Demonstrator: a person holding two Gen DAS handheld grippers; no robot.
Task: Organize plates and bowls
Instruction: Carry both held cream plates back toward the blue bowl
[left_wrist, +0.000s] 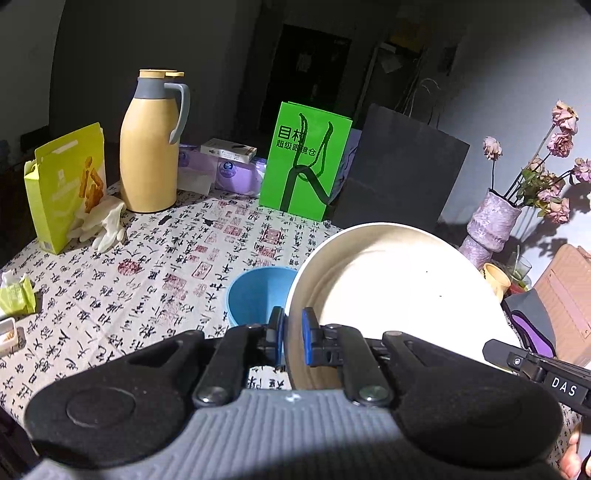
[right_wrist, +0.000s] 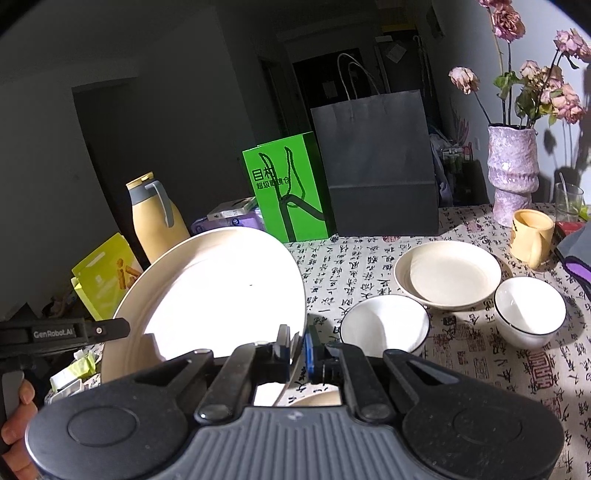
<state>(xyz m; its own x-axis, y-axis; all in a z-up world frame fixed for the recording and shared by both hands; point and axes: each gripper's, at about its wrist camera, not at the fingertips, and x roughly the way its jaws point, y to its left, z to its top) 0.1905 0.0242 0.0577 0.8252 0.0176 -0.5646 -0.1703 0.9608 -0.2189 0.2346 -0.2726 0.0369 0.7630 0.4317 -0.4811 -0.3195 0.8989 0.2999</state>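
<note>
My left hand-held gripper and right hand-held gripper both clamp the big plate; only the left view shows a blue bowl at eleven o'clock, the right two white bowls at two.

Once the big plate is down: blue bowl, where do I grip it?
Take the blue bowl by its rim, one finger inside and one outside the wall. It stands upright, mouth up, on the tablecloth. Come from above on its left side, since the big cream plate hides its right edge.
</note>
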